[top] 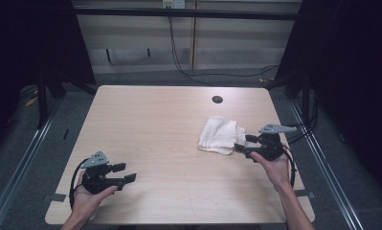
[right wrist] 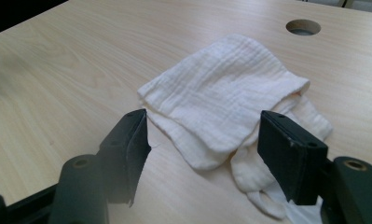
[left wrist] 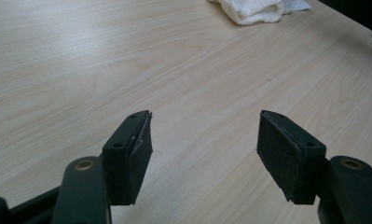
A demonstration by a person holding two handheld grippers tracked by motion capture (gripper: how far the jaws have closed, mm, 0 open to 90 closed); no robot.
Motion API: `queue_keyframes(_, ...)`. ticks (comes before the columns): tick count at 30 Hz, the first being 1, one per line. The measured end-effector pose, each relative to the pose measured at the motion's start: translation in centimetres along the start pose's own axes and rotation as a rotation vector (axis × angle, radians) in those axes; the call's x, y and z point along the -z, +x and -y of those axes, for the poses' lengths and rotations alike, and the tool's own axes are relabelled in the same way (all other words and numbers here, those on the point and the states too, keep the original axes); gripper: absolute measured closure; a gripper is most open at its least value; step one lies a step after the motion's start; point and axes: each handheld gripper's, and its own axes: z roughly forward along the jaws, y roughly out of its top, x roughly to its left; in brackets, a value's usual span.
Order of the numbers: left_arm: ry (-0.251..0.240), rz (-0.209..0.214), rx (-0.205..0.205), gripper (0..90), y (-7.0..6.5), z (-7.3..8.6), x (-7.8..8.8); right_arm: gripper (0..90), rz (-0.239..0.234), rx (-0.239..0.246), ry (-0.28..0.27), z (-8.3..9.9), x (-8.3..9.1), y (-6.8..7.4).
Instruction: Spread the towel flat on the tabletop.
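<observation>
A folded white cloth (top: 219,134) lies on the right half of the wooden table (top: 155,134). My right gripper (top: 241,143) sits at the cloth's right edge, open, its jaws either side of the cloth's near corner (right wrist: 207,154) without closing on it. The cloth (right wrist: 225,93) spreads out ahead of those jaws. My left gripper (top: 124,173) rests near the table's front left, open, with bare wood between its jaws (left wrist: 204,140). The cloth (left wrist: 253,10) lies far off at the top of the left gripper view.
A round cable hole (top: 217,99) is in the table behind the cloth, also seen as the hole (right wrist: 303,26). Cables run across the floor beyond the table's far edge. Dark curtains and frame rails stand on both sides.
</observation>
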Motion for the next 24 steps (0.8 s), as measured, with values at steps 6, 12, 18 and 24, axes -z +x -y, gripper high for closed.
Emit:
queue_keyframes(6, 0.003, -0.018, 0.003, 34.3, 0.0, 0.1, -0.1, 31.4, 0.034, 0.016, 0.092, -0.4, -2.1, -1.7)
queue_keyframes(12, 0.015, -0.021, -0.008, 34.0, -0.1, 0.0, -0.4, 31.2, 0.041, 0.009, 0.132, -1.4, -3.9, -3.4)
queue_keyframes(18, 0.009, -0.019, -0.007, 33.8, -0.1, 0.0, -0.2, 37.7, 0.029, -0.014, 0.155, -2.2, -6.2, -5.0)
queue_keyframes(24, 0.006, -0.019, -0.012, 33.7, -0.1, 0.0, -0.1, 40.4, 0.036, -0.013, 0.182, -2.3, -7.3, -5.3)
